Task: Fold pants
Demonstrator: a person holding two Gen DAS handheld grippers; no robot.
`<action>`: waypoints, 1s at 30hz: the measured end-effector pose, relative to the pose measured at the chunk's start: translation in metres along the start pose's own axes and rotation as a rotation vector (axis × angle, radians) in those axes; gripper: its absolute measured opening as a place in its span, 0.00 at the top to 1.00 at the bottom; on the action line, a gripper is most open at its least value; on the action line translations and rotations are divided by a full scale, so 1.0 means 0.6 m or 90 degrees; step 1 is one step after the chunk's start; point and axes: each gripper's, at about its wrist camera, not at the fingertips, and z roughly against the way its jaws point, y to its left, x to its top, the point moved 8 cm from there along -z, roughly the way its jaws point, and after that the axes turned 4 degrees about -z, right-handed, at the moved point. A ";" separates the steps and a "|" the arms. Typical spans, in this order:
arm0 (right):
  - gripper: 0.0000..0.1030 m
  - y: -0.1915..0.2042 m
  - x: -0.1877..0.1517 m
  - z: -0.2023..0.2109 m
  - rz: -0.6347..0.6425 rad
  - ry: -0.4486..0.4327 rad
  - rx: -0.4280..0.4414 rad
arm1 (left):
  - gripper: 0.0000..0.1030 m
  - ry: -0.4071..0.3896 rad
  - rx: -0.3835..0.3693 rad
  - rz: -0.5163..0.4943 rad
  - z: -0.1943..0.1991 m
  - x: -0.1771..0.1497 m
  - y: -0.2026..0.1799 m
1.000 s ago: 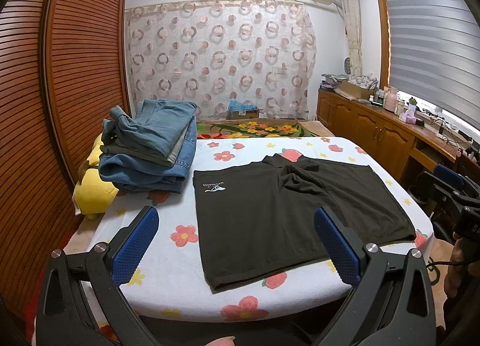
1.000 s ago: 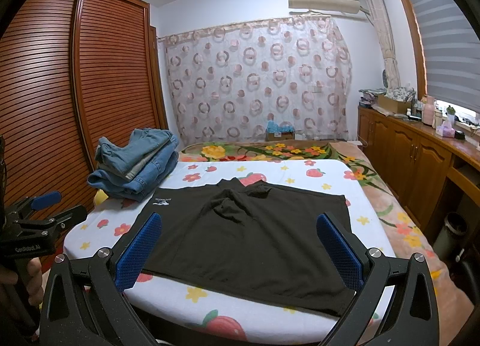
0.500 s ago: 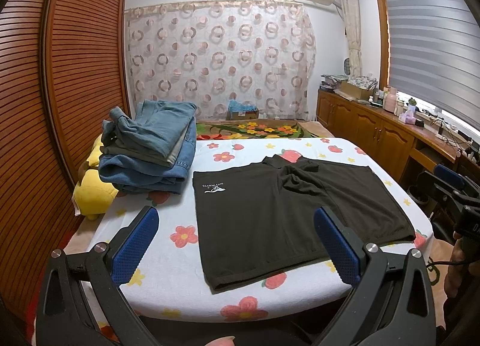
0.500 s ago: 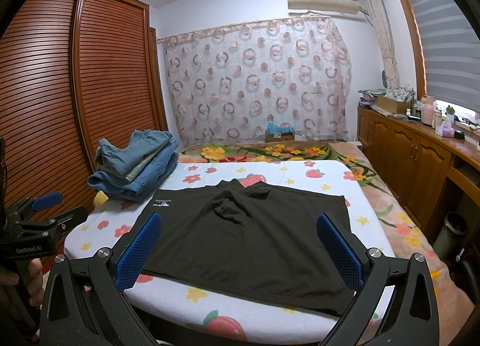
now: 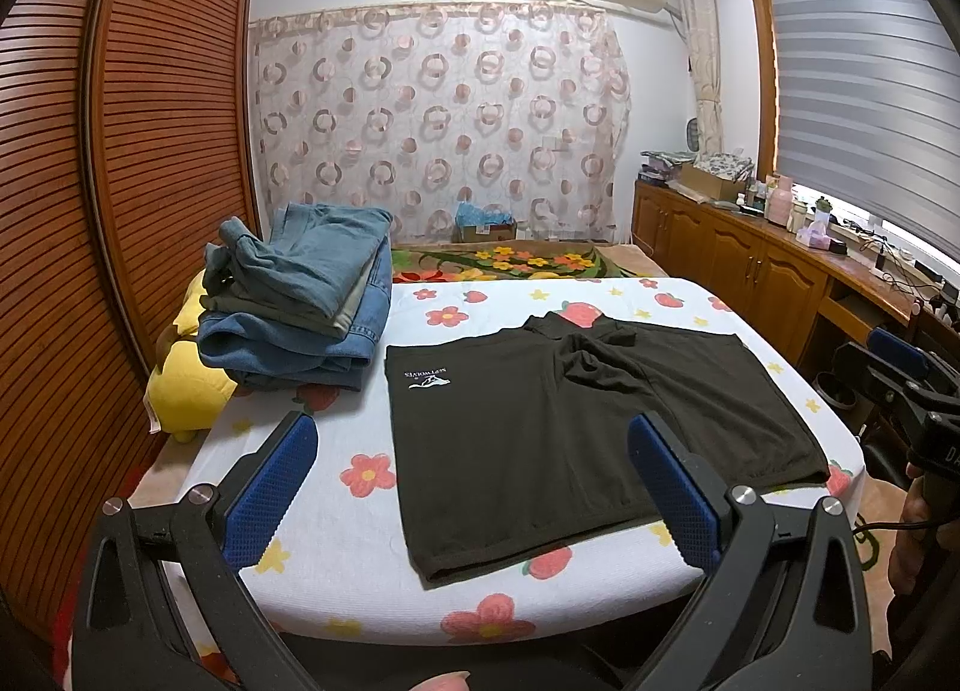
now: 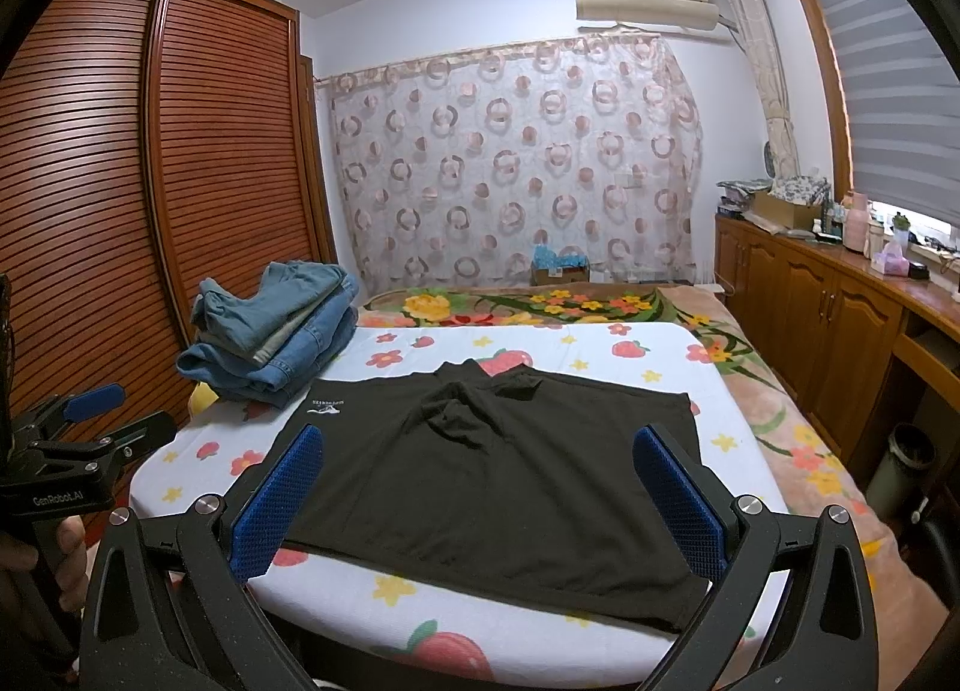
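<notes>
One pair of dark pants (image 5: 576,439) lay flat on the flowered bed (image 5: 336,517), beside one stack of folded jeans (image 5: 300,301). Two grippers, left gripper (image 5: 474,487) and right gripper (image 6: 480,505), hovered before it, each spread wide and holding nothing.

- Pants (image 5: 540,439): dark matt cloth, smooth, fine knit.
- Bed sheet (image 5: 336,517): white printed cloth, finely textured.
- Jeans stack (image 5: 300,295): blue denim, faded, coarse.
- Left gripper (image 5: 480,487): matt black plastic frame, blue dimpled pads, bright metal screws.
- Wardrobe (image 6: 198,199): slatted brown wood, semi-gloss.
- Curtain (image 6: 516,163): sheer patterned cloth.
</notes>
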 end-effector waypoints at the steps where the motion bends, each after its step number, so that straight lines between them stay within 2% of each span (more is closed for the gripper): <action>1: 0.00 0.000 0.000 0.000 0.000 0.000 0.000 | 0.00 0.000 0.000 0.000 0.000 0.000 0.000; 30: 0.00 0.001 0.000 0.001 0.001 0.001 0.001 | 0.00 0.003 0.001 0.000 -0.001 -0.006 0.005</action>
